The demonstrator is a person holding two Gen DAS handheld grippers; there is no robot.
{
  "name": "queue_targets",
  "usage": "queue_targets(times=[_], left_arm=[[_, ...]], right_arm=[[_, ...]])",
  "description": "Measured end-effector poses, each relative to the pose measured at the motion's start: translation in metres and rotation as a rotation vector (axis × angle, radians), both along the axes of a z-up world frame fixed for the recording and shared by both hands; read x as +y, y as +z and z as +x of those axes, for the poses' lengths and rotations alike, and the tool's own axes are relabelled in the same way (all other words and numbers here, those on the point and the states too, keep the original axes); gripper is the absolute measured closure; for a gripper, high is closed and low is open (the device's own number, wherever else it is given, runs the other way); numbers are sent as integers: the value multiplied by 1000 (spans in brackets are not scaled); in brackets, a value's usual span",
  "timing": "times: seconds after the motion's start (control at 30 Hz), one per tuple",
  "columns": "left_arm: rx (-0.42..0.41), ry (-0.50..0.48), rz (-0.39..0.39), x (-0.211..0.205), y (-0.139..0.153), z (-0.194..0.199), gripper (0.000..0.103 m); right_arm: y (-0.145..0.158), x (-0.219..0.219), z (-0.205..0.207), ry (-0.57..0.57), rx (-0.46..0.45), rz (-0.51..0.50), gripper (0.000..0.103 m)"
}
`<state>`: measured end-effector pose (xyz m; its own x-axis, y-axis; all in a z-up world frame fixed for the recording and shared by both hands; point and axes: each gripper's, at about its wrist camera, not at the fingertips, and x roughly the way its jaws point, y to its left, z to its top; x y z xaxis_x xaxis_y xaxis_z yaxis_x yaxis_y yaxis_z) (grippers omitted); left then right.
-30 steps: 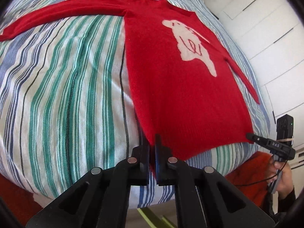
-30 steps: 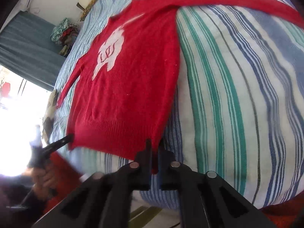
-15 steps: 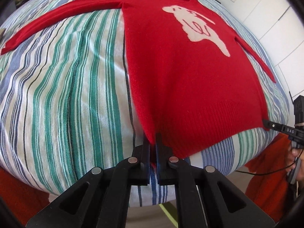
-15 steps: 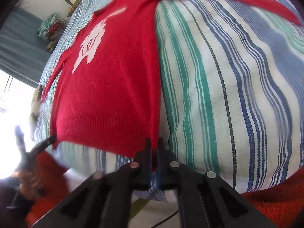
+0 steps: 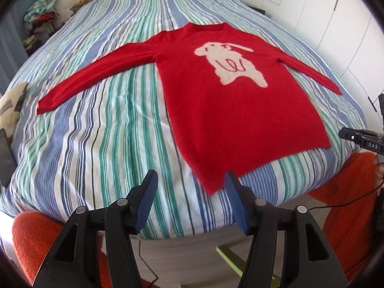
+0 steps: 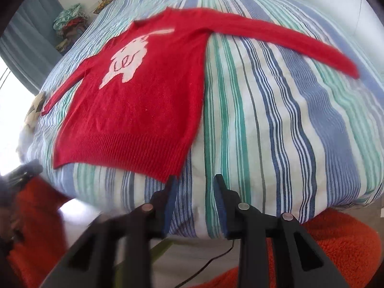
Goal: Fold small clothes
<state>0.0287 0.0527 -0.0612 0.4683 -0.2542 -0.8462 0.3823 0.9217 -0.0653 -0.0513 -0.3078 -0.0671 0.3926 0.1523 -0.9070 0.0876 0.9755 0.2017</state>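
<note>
Sweater [image 5: 235,110] lies flat, front up, on the striped bed [image 5: 100,129] in the left wrist view, both sleeves spread outward and the neck pointing to the far end. We note a pale animal figure [image 5: 230,64] knitted on its chest. The ribbed hem runs near the bed's near edge. The left gripper [image 5: 190,190] is above that edge with its jaws opening; the blue pads [image 5: 147,198] stand wide apart. The hem's lower left corner shows in the gap between them, by the right-hand pad, but neither pad presses on it and we see no cloth held. At the right rim the tip of the right gripper [image 5: 360,138] shows beside the hem's other corner; its state we cannot tell from here. Orange fabric [image 5: 31,235] fills the lower corners. A pile of clothes [image 5: 40,21] sits by the far left of the bed.

In the right wrist view the sweater [image 6: 144,110] lies to the left, one sleeve reaching across the bed [image 6: 276,132] to the right. The right gripper [image 6: 195,187] has its jaws opening, a narrower gap. The hem's corner sits just by the left pad; only striped bedding shows between them. The left gripper [image 6: 24,171] is a blur at the left edge.
</note>
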Motion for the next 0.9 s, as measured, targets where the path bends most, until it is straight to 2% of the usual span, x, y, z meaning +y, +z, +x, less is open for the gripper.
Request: queue_targets(times=[0.07,0.13,0.23,0.33,0.37,0.4,0.43,0.47,0.53,0.73,0.9], left_arm=[[-55,-36,0,-21,5,12,34],[-88,-70,-3,-44,0,27,34],[-70,-88,16,-67,-24,44,34],[-11,-89,85,-76,-60,48,34],[10,-87,100,-74,-70,46,34],[8,-80,98,-70,-76,41,34],[-10,-74,87,-66,-76,35,33],[-18,-73,86,-64,-76,31,31],[-13,-72,90,-62,-74,27,30],[0,-80,107,-62,-71,23,30],[7,-121,139,-59,-63,11,29]], right_arm=[[16,11,7,62,-74,-31,72],[25,22,21,106,-126,-5,72],[22,33,42,133,-170,46,72],[-8,33,58,112,-126,61,72],[-23,30,59,99,-82,45,72],[-39,28,58,78,-20,33,71],[-50,23,52,54,-2,61,71],[-53,18,45,30,-29,99,71],[-52,13,39,14,-27,120,72],[-51,18,35,16,-23,96,71],[-48,16,32,-1,-12,109,71]])
